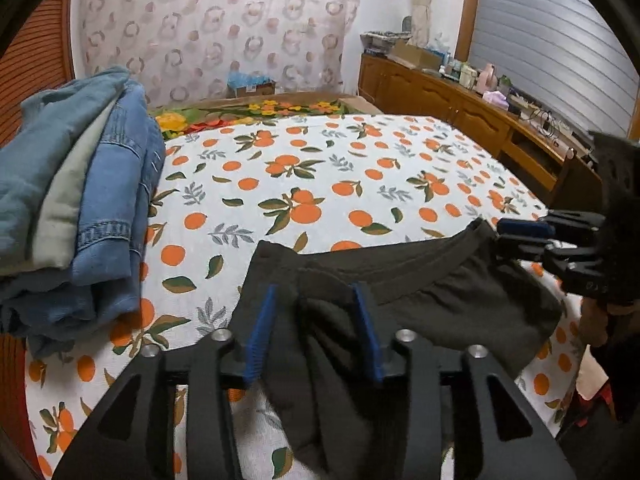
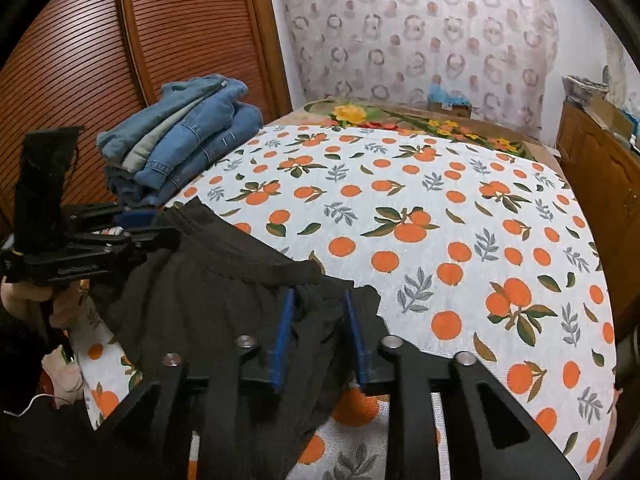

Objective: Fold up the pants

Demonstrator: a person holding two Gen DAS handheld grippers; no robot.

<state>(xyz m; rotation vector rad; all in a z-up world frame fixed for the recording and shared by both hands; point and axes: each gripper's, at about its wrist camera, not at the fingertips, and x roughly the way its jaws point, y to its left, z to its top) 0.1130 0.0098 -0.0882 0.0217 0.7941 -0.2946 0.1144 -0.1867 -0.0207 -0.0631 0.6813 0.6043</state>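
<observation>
A bed (image 1: 360, 168) with an orange-print sheet carries a stack of folded jeans (image 1: 80, 200) at its far side and dark pants (image 1: 440, 292) at the near edge. The left tongs (image 1: 316, 328) and right tongs (image 2: 320, 336) stand apart, with pants cloth between their pads.
</observation>
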